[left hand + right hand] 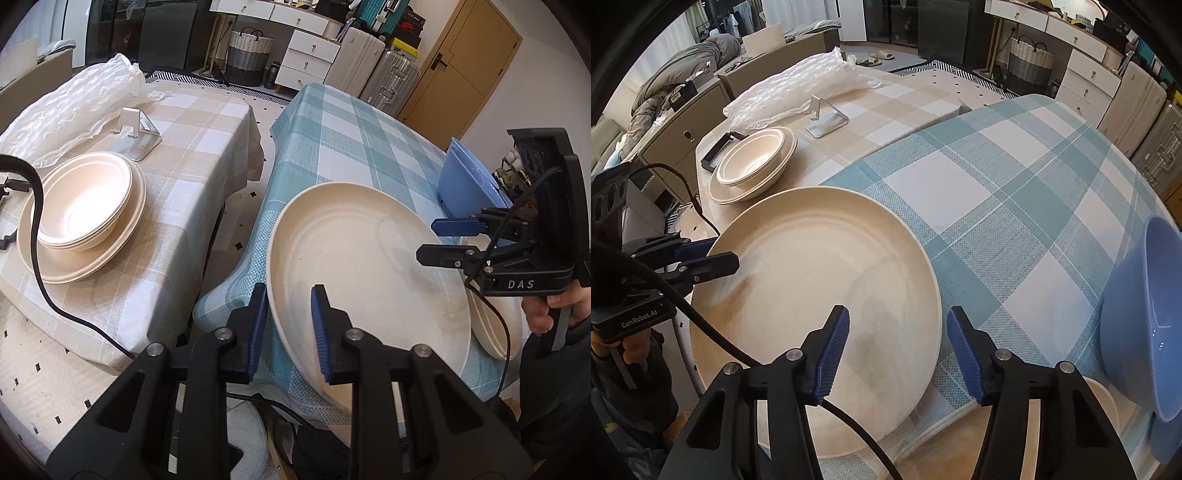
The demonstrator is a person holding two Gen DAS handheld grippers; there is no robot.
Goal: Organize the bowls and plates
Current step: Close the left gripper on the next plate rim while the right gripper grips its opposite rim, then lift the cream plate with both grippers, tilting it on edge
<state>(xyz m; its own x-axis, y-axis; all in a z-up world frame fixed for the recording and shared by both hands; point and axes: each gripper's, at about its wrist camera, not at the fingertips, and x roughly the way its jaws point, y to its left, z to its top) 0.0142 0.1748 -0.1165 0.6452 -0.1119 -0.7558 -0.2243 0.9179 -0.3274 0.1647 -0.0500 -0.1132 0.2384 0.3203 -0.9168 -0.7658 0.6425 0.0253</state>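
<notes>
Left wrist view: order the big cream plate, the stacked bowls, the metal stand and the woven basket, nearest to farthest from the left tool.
1. Big cream plate, its rim between the left tool fingers.
2. Stacked bowls, left, beige table.
3. Metal stand, behind the bowls.
4. Woven basket, far floor.

Even, soft indoor light fills both views, with glare in the stacked bowls (83, 201). Fisheye bends the bench (1015, 206) edges and darkens the corners. The blue bowl (1145, 325) is blurred.
</notes>
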